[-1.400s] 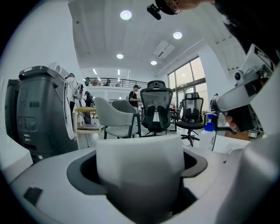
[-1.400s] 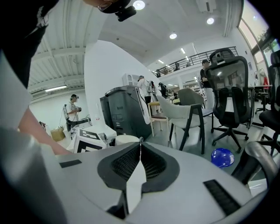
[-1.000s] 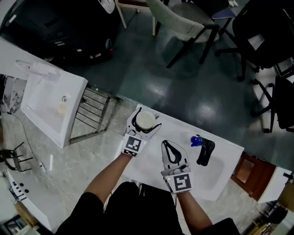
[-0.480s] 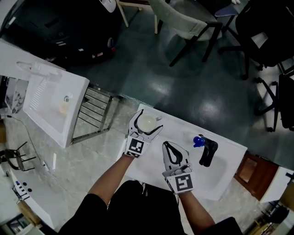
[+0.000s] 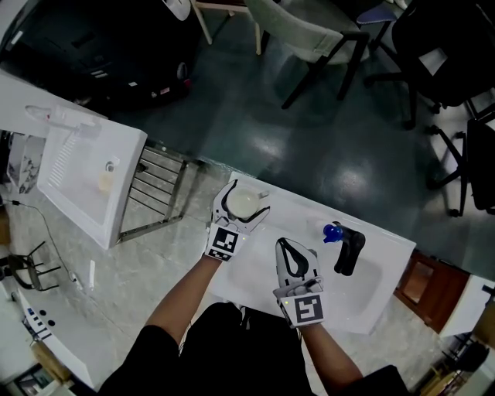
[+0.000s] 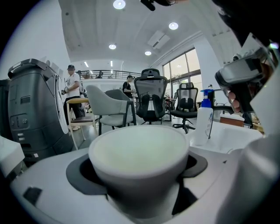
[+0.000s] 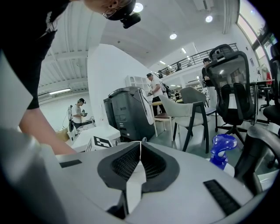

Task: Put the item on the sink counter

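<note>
white cup [image 6: 139, 151] clamped between left gripper [image 5: 244, 201] fingers [image 6: 41, 187].

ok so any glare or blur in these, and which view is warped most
Head view: fairly sharp, with pale glare patches on the floor. Left gripper view: strong fisheye, dark corners, the cup close up and soft, ceiling lights blown out. Right gripper view: same fisheye bend; the blue spray bottle looks blurred.

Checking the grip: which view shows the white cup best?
Left gripper view: the white cup fills it, held between the left gripper's jaws. Head view shows it small, from above; right gripper view misses it.
</note>
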`<state>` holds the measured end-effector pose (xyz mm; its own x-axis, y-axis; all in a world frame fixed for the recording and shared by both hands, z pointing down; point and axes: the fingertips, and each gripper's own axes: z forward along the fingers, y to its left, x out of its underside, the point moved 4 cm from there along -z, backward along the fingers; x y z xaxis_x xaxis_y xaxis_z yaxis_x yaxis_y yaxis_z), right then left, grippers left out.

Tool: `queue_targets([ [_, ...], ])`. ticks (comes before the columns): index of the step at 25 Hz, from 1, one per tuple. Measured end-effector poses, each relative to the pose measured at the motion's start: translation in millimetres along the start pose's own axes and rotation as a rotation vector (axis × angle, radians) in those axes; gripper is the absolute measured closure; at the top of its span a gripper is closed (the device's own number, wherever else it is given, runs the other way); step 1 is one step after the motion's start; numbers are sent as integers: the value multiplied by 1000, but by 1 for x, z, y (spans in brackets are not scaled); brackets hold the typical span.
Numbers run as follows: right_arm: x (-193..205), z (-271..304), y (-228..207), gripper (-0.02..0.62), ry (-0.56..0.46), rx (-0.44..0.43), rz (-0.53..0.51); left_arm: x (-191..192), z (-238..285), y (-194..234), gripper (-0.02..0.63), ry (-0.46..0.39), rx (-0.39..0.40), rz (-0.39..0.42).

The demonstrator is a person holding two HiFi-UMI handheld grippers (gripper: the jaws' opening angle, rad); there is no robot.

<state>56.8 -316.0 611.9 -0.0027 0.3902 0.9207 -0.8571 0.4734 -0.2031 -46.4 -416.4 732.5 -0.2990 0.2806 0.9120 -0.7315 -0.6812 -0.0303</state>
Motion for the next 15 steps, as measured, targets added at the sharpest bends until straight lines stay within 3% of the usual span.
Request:
queue_targets([
  [5, 12, -9, 2, 563, 93, 31, 60, 5, -2, -5, 134, 12, 49, -28],
  [15, 6, -25, 8, 563, 90, 36, 53, 10, -24, -2, 133, 41, 4, -17],
])
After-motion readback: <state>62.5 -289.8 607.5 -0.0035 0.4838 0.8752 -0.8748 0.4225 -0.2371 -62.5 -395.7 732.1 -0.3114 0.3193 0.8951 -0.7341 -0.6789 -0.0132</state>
